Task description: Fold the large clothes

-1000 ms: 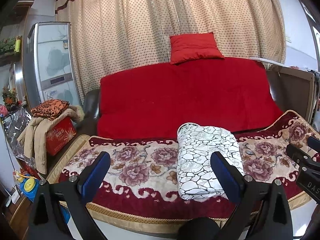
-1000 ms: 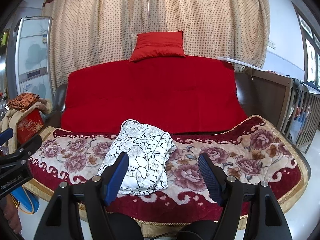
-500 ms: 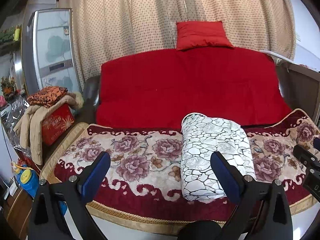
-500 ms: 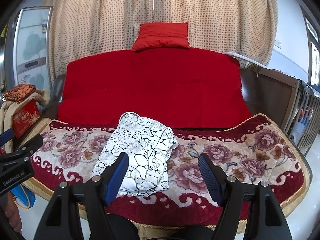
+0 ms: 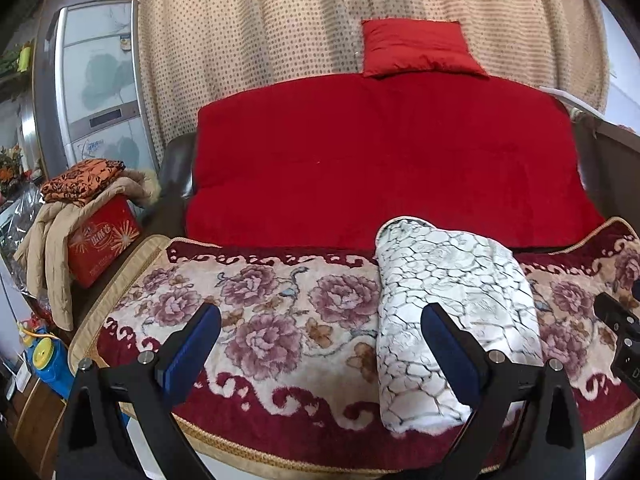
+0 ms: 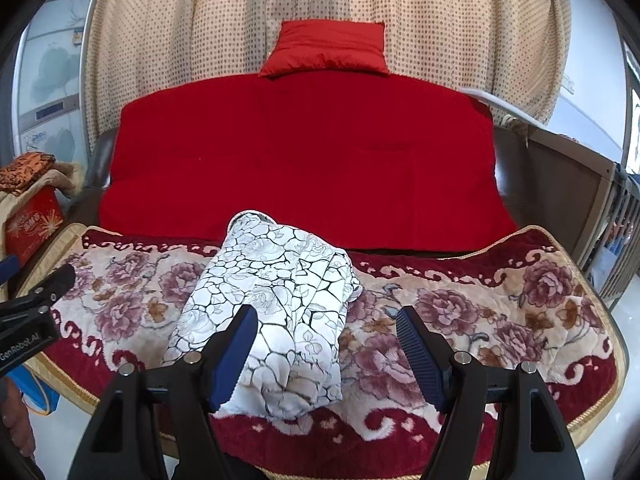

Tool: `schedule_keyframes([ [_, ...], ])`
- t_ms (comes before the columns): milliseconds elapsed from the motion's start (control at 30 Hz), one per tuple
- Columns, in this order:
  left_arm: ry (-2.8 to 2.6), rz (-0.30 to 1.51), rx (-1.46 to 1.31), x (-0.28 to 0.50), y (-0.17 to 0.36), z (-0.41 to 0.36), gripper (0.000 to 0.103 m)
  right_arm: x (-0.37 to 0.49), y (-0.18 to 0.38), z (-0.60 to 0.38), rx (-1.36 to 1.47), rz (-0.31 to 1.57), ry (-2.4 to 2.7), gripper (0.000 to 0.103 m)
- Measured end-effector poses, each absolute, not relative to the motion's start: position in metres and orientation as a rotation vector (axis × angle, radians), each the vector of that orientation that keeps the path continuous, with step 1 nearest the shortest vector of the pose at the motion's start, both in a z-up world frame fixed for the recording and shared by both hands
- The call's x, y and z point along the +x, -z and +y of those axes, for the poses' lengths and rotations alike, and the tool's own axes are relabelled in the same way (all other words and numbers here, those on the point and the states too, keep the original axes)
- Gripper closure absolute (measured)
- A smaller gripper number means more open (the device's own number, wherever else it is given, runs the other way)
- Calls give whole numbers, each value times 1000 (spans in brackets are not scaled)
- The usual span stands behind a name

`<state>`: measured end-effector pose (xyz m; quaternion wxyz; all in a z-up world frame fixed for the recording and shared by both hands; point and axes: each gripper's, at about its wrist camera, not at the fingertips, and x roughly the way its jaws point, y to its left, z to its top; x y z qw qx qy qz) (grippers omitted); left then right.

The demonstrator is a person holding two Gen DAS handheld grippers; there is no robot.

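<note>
A folded white garment with a black crackle pattern (image 5: 452,312) lies on the floral blanket (image 5: 280,312) that covers the sofa seat; it also shows in the right wrist view (image 6: 276,304). My left gripper (image 5: 320,340) is open and empty, held in front of the seat edge, its right finger before the garment. My right gripper (image 6: 326,344) is open and empty, just in front of the garment's near end. The left gripper's tip (image 6: 40,300) shows at the left edge of the right view.
The red sofa back (image 5: 380,160) carries a red cushion (image 5: 416,46). A red box with a beige coat and orange cloth (image 5: 88,216) stands left of the sofa. A fridge (image 5: 92,80) and dotted curtain (image 5: 280,20) are behind. A wooden side panel (image 6: 568,184) is on the right.
Both grippers have moved forward and lower toward the sofa, so the garment looks larger. Both stay open. The garment has not moved.
</note>
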<state>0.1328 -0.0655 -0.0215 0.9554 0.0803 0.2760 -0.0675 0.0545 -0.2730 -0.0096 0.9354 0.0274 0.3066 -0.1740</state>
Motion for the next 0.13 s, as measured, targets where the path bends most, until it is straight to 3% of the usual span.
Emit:
schedule_keyframes([
  [133,130,561,158,158,31,-69,3,76,19,-282,60,647,353,28],
])
